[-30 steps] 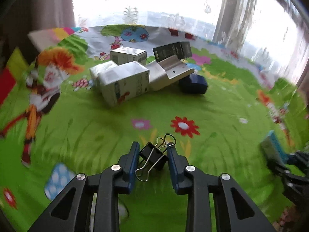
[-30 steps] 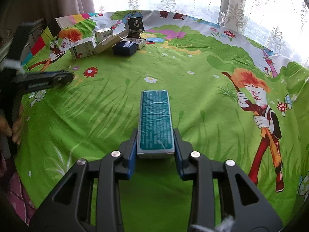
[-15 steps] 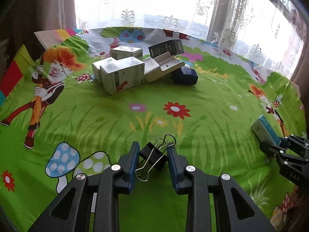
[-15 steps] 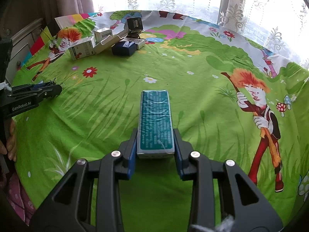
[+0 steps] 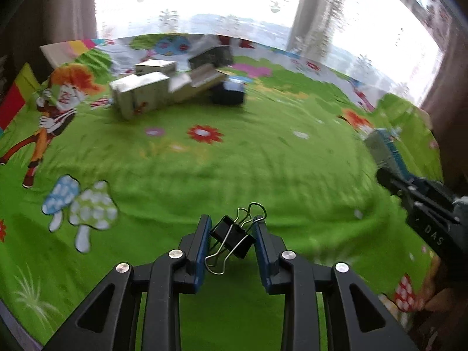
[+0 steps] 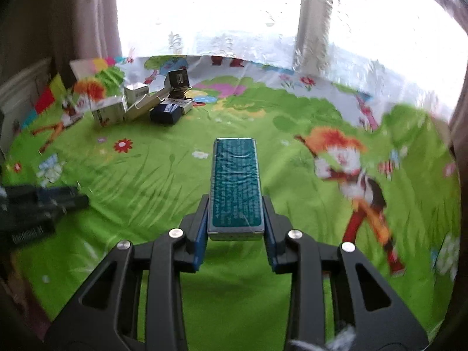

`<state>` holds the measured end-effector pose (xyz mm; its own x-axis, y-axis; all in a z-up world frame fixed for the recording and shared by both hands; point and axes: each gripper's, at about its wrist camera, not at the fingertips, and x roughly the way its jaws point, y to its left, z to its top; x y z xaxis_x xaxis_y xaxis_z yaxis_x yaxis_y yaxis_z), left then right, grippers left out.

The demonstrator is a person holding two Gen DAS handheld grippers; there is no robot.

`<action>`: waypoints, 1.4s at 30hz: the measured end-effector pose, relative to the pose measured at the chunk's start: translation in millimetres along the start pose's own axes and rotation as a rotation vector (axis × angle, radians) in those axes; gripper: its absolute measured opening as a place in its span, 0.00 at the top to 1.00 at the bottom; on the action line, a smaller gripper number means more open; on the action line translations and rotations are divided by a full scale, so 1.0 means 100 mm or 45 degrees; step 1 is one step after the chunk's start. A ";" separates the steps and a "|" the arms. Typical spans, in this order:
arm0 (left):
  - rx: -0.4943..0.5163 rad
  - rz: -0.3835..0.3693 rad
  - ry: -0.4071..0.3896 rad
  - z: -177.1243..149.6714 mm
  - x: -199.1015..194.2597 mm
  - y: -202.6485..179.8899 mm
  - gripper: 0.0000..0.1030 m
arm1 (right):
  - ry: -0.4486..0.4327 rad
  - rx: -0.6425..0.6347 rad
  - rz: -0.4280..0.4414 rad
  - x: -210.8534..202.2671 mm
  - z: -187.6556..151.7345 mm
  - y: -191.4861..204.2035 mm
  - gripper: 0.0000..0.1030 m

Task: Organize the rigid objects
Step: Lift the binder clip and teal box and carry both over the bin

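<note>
Left wrist view: my left gripper [image 5: 232, 235] pinches a black binder clip [image 5: 232, 239], tilted, wire handles pointing far; far boxes [image 5: 146, 93] are blurred. Right wrist view: my right gripper [image 6: 235, 219] clamps a teal box [image 6: 235, 187], long axis pointing far above the green cloth [image 6: 146, 181].

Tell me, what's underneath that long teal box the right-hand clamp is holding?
Under the teal box only the green cartoon tablecloth shows, with nothing on it nearby. The patch directly beneath the box is covered by it, so that part stays unseen.

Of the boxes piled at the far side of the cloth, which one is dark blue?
The small dark blue box at the pile's right front edge, lying flat on the cloth. The boxes beside it, like the white carton at left, are white or pale.
</note>
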<state>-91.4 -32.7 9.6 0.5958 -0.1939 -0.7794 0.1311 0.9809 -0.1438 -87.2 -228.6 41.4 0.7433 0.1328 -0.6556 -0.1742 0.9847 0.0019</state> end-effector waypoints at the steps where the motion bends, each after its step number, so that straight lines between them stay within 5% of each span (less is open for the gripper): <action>1: 0.011 -0.002 0.007 0.01 -0.02 -0.05 0.71 | 0.021 0.035 0.015 -0.03 -0.04 -0.02 0.64; 5: 0.061 -0.025 -0.108 0.16 -0.43 -0.30 0.71 | -0.041 0.098 0.019 -0.35 -0.02 -0.04 0.64; 13: 0.230 0.022 -0.691 0.25 -1.64 -0.78 0.71 | -0.772 0.127 -0.151 -1.85 0.25 0.04 0.64; 18: 0.251 0.016 -0.884 0.15 -1.88 -0.82 0.71 | -0.990 0.122 -0.224 -2.19 0.07 0.19 0.64; 32: 0.260 0.029 -1.022 -0.06 -2.16 -0.75 0.71 | -1.029 0.070 -0.216 -2.33 0.02 0.32 0.64; 42: 0.179 0.108 -0.997 -0.26 -2.35 -0.38 0.71 | -1.008 -0.084 0.001 -2.41 0.08 0.75 0.64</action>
<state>-256.9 -23.5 182.7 0.9846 -0.1253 -0.1218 0.1281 0.9916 0.0155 -273.9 -186.0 205.3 0.9771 0.1987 0.0761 -0.1946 0.9791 -0.0584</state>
